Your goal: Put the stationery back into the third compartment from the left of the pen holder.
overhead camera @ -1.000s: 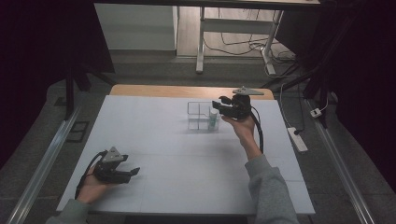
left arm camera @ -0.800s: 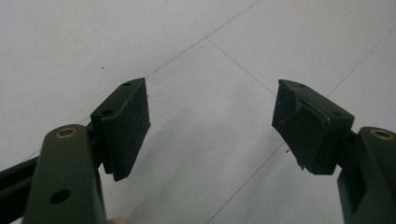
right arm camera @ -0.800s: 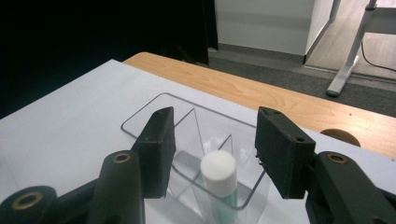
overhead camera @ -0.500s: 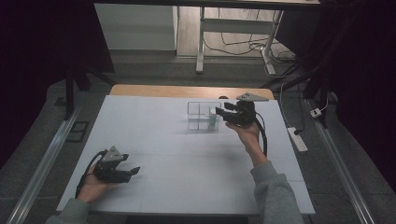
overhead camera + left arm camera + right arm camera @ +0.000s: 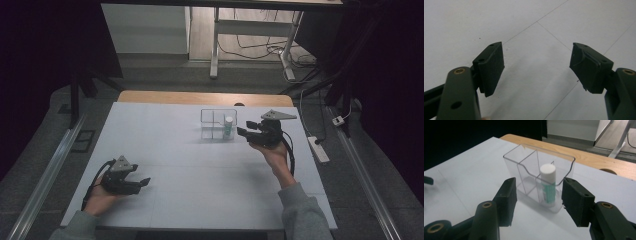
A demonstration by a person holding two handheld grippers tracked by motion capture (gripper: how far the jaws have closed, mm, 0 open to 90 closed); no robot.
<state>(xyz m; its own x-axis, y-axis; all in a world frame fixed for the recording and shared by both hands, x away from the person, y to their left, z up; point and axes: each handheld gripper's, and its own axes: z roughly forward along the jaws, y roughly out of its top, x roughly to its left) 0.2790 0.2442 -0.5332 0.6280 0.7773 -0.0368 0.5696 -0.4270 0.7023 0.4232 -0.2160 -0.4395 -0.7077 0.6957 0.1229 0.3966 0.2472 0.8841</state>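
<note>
Right gripper (image 5: 537, 202), jaws part open and just widening with nothing between them, sits just right of the clear organizer (image 5: 218, 123) holding an upright tube (image 5: 547, 185) in its near-right compartment; a careless move could knock the light organizer; left gripper (image 5: 537, 68) wide, empty.

1. Glue stick (image 5: 548, 185): label print blurred behind the clear organizer (image 5: 529, 162) wall; its base is hard to make out.
2. Right claw (image 5: 537, 200): arms cut off by the bottom edge of the right gripper view.
3. Left claw (image 5: 536, 65): arms cropped at both lower corners of the left gripper view.
4. High view: person's sleeves (image 5: 305, 215) cut off at the bottom edge; organizer dividers too small to count.
</note>
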